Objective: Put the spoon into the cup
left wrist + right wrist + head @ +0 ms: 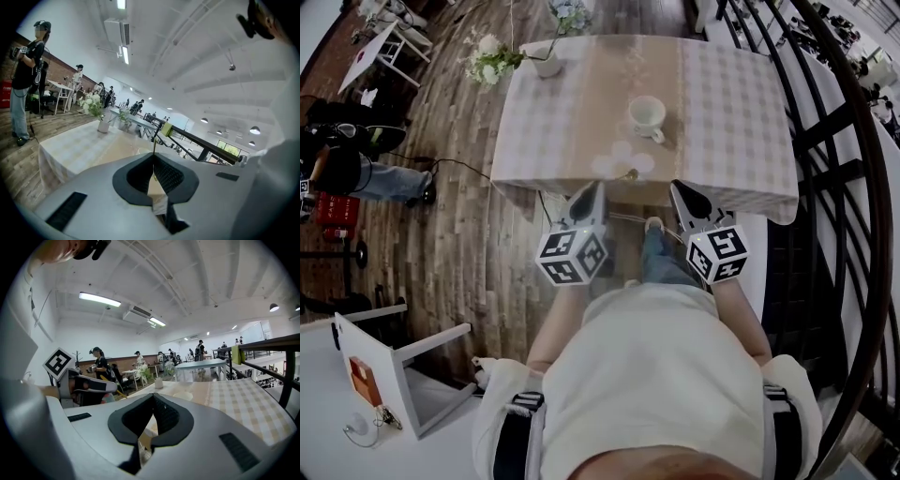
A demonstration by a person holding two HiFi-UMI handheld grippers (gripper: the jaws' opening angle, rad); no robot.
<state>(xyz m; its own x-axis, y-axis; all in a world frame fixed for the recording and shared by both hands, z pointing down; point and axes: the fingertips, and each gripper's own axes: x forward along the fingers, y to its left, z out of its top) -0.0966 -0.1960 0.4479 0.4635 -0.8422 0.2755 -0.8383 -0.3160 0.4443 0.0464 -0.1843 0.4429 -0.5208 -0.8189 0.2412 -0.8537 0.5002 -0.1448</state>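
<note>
1. The spoon is lying close to the near edge of the table, small and gold-toned. It is resting beside a cluster of pale round patches, and it is too small to tell which way its bowl is facing.
2. The cup is standing upright farther in, on the tan middle strip of the cloth. It is white, well apart from the spoon, and its handle is showing on the near side.
3. The left gripper is hanging just short of the table's near edge, a little left of the spoon and not touching it. Its tongs are pressed together and pinching nothing.
4. The right gripper is hanging at the same edge, to the right of the spoon. Its tongs are likewise meeting at the tips and gripping nothing.
5. A white vase with pale flowers is standing at the table's far left corner.
6. A black railing is running along the right side, and a wooden floor is spreading out to the left.
</note>
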